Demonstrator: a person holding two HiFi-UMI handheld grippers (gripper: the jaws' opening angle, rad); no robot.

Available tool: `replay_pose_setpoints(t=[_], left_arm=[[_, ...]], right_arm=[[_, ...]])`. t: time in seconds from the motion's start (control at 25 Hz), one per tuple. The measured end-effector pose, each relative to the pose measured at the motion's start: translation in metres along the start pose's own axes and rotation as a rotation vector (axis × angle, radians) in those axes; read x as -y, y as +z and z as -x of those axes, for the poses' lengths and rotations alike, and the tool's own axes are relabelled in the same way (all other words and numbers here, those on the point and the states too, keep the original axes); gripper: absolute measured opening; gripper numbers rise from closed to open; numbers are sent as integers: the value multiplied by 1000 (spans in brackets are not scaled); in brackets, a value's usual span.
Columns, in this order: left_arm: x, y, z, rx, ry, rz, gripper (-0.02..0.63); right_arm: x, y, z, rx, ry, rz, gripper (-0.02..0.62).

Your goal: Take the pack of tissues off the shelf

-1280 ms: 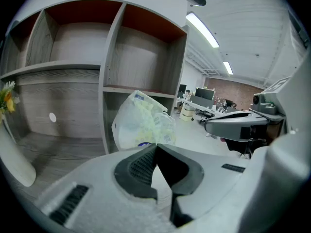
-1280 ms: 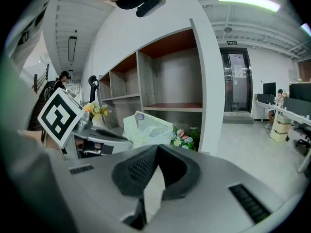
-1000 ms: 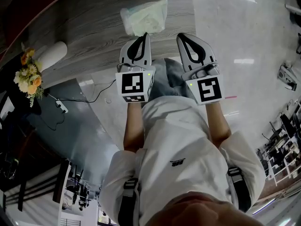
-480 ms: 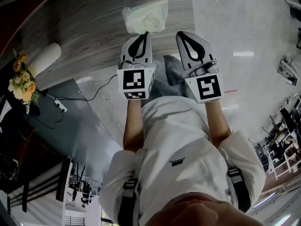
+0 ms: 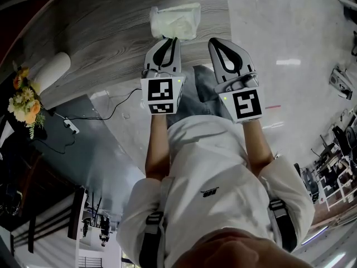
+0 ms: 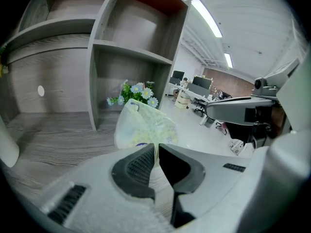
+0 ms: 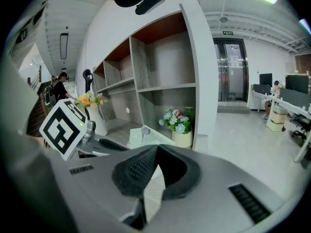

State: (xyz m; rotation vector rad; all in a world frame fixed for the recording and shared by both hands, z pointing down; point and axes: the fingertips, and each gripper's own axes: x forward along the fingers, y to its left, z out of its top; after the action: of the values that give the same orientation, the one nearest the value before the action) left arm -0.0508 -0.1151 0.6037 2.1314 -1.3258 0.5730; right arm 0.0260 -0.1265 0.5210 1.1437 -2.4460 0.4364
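The one pack of tissues (image 5: 174, 21) lies on the shelf (image 5: 100, 43) at upper centre, near its front edge where I can reach it. My left gripper (image 5: 171, 39) is clenched, tips touching the pack's near edge; I cannot tell whether they pinch the wrapper. My right gripper (image 5: 215, 42), the second of two, waits beside it, clenched on nothing.

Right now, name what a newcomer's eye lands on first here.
The pale pack of tissues stands out over the grey wood shelf, pinched at its edge by the shut left gripper. The right gripper beside it is shut and empty; orange flowers sit far left.
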Motion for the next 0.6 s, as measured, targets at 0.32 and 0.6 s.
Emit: replay_pose_setpoints(t=[0.32,0.6], left_arm=[[-1,-9,-3,-19,-2,7,34],[2,-10,2,-20,-3,13,46]], right_arm=[[1,-4,1,-5,-7,-2,25],[-2,-5,2,-7,1,5,25]])
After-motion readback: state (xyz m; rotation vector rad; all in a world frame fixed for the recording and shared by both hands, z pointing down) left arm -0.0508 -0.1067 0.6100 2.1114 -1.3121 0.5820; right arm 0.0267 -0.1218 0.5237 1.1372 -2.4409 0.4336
